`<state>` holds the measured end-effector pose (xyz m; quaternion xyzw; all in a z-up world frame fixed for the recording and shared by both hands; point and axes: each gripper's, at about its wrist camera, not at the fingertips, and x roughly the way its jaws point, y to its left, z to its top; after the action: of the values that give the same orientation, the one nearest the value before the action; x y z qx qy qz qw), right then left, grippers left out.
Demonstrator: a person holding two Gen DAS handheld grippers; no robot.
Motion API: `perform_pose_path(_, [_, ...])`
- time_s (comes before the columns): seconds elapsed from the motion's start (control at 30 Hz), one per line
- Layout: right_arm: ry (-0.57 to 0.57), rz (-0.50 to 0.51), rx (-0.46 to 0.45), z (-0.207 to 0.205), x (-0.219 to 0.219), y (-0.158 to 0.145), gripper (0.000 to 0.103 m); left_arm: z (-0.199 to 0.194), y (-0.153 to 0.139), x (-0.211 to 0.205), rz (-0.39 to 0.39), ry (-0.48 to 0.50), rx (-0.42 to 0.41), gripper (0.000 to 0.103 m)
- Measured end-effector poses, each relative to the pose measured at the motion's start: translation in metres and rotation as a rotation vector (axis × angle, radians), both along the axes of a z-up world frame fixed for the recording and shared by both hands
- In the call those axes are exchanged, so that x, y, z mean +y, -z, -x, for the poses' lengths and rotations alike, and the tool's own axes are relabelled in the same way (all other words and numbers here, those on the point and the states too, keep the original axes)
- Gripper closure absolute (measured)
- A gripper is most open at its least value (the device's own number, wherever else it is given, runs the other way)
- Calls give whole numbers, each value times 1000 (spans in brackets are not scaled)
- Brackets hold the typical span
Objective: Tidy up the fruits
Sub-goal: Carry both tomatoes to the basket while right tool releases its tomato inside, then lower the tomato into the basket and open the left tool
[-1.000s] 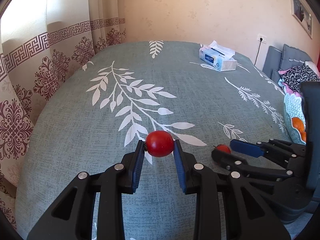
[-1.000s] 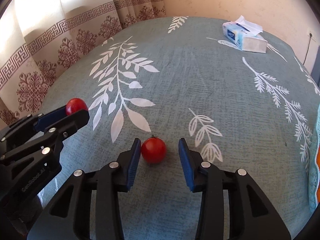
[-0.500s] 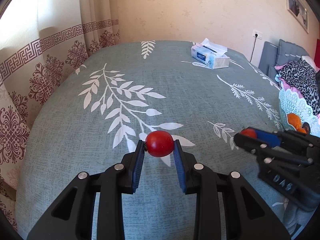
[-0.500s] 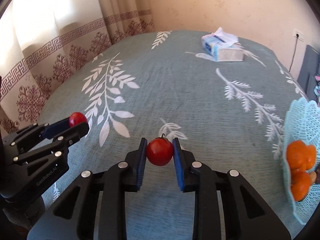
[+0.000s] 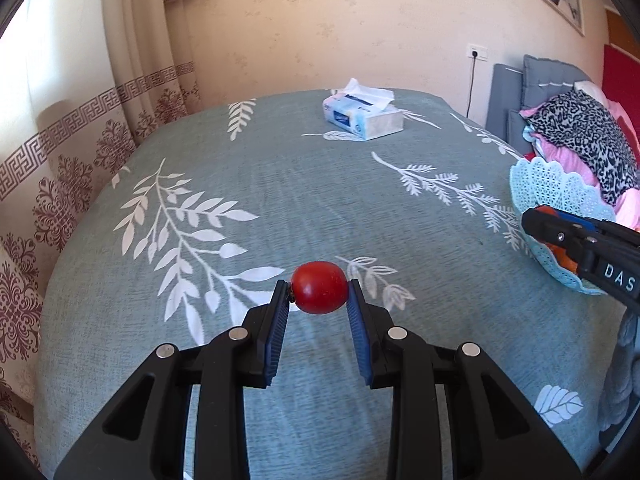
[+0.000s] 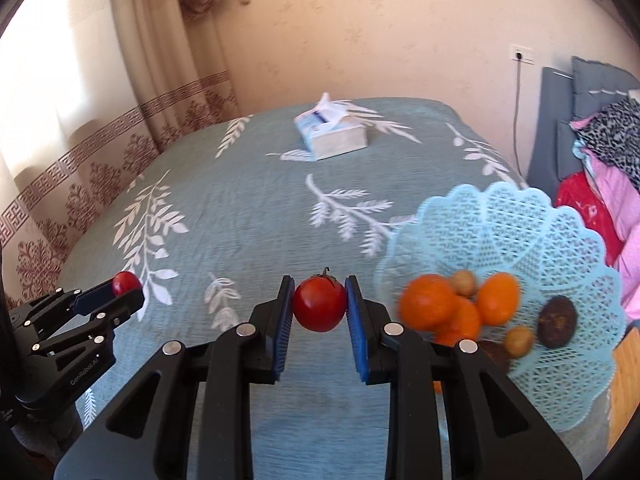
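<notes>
My left gripper [image 5: 319, 294] is shut on a small red tomato [image 5: 319, 287], held above the teal leaf-patterned tablecloth [image 5: 280, 200]. My right gripper [image 6: 320, 304] is shut on a second red tomato [image 6: 320, 303] with a dark stem on top. It hangs just left of a light-blue lattice basket [image 6: 504, 216] holding oranges [image 6: 428, 306] and a few small brown fruits. In the left wrist view the right gripper [image 5: 538, 216] shows at the right, in front of the basket [image 5: 552, 184]. In the right wrist view the left gripper [image 6: 124, 288] appears at the left with its tomato [image 6: 126, 283].
A tissue box [image 5: 362, 114] lies at the far side of the table. Patterned curtains [image 5: 72, 152] hang along the left. A grey chair with piled clothes [image 5: 580, 132] stands at the right behind the basket. A wooden board edge [image 6: 624, 384] shows at the right.
The right gripper closed on the tomato that lay on the cloth, lifted it and carried it right toward the basket. The left gripper also drifted right with its tomato.
</notes>
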<state>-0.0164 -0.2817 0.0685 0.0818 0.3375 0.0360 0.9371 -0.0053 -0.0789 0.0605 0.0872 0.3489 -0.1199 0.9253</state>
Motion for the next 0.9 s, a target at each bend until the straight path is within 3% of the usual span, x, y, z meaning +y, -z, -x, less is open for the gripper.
perform_pose_path(0.47, [208,-33,-10,36,-92,4,76,8,-10,-63,-32,114,-32,73])
perform_pose_path(0.63, [262,-45,-18,47,-113,7,68,10,-14,-87,-31,163,-44,73])
perform_pose_path(0.9, [315,-54,-26,60,-131,11,68,11,-19,-124,37,265,-15,73])
